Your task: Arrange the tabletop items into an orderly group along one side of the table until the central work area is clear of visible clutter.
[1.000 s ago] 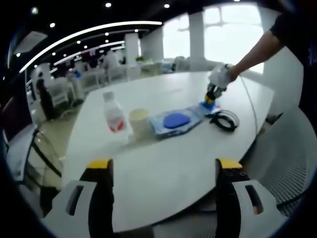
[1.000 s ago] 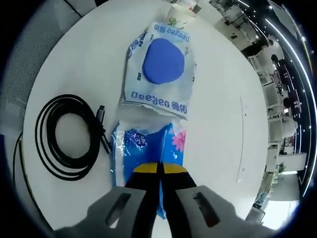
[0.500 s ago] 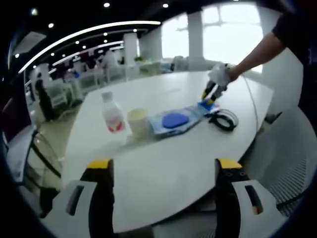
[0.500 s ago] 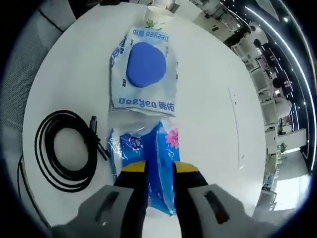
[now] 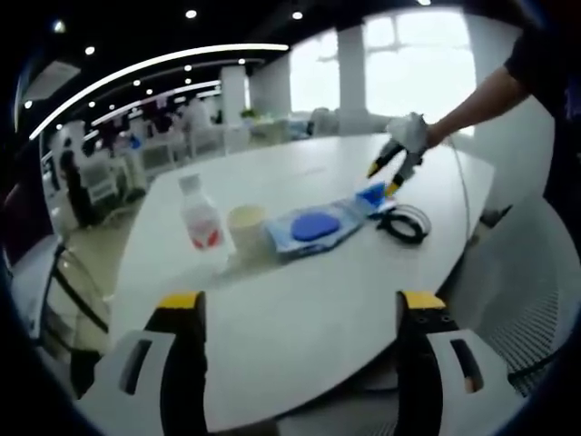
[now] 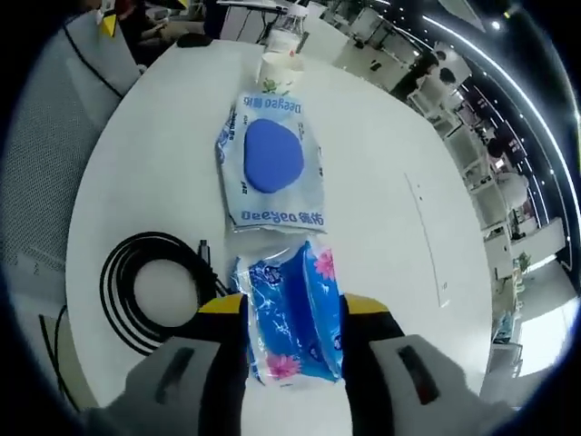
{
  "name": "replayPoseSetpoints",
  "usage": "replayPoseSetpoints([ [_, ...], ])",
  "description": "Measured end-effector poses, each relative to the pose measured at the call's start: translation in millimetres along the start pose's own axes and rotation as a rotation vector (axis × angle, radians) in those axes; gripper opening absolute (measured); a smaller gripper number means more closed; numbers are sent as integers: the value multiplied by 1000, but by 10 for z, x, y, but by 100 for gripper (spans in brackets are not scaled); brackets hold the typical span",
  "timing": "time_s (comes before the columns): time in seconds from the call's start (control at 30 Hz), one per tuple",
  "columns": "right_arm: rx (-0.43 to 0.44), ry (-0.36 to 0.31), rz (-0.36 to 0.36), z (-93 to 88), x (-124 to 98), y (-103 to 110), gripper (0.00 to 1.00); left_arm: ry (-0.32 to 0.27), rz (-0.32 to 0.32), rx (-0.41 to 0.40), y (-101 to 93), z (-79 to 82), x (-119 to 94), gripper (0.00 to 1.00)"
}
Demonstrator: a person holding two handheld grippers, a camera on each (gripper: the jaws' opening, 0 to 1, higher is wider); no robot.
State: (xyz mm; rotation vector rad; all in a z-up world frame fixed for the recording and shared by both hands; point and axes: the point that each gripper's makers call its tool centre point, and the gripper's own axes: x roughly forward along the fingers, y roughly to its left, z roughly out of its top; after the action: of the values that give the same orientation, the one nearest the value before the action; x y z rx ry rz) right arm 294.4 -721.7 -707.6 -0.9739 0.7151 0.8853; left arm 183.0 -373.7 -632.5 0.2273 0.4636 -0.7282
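Observation:
On the white round table (image 5: 300, 309) stand a clear bottle with a red label (image 5: 198, 218) and a paper cup (image 5: 245, 227). A wipes pack with a blue lid (image 5: 313, 227) and a blue tissue pack (image 5: 370, 193) lie in line with them. My left gripper (image 5: 301, 304) hangs open over the near table edge, far from them. My right gripper (image 6: 292, 309) is open, its jaws either side of the tissue pack (image 6: 290, 318), which lies flat just behind the wipes pack (image 6: 270, 163). In the left gripper view a gloved hand holds the right gripper (image 5: 392, 165) above the tissue pack.
A coiled black cable (image 6: 154, 291) lies left of the tissue pack, near the table edge. The cup (image 6: 277, 65) and bottle (image 6: 287, 25) stand beyond the wipes pack. A grey mesh chair (image 5: 526, 300) stands by the table. Other tables and chairs fill the room behind.
My right gripper has opened from shut, let go of the tissue pack and lifted away from it. The pack now lies flat on the table. My left gripper has stayed put.

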Motion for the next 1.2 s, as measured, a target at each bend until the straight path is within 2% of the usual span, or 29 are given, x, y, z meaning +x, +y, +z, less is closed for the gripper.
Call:
replayPoseSetpoints([
  [0.2, -27, -30, 38, 79, -20, 132, 45, -13, -1, 4, -6, 26, -6, 87],
  [0.43, -137, -45, 86, 158, 19, 288, 47, -21, -2, 8, -14, 40, -13, 90],
  [0.53, -157, -58, 120, 176, 55, 377, 44, -19, 0, 9, -9, 34, -15, 90],
  [0.67, -199, -42, 171, 150, 90, 506, 42, -22, 3, 7, 0, 37, -18, 90],
  [0.77, -212, -40, 196, 197, 49, 596, 39, -21, 6, 3, 15, 29, -18, 90],
  [1.2, -296, -10, 264, 120, 256, 744, 23, -17, 21, -5, 46, 19, -23, 88],
])
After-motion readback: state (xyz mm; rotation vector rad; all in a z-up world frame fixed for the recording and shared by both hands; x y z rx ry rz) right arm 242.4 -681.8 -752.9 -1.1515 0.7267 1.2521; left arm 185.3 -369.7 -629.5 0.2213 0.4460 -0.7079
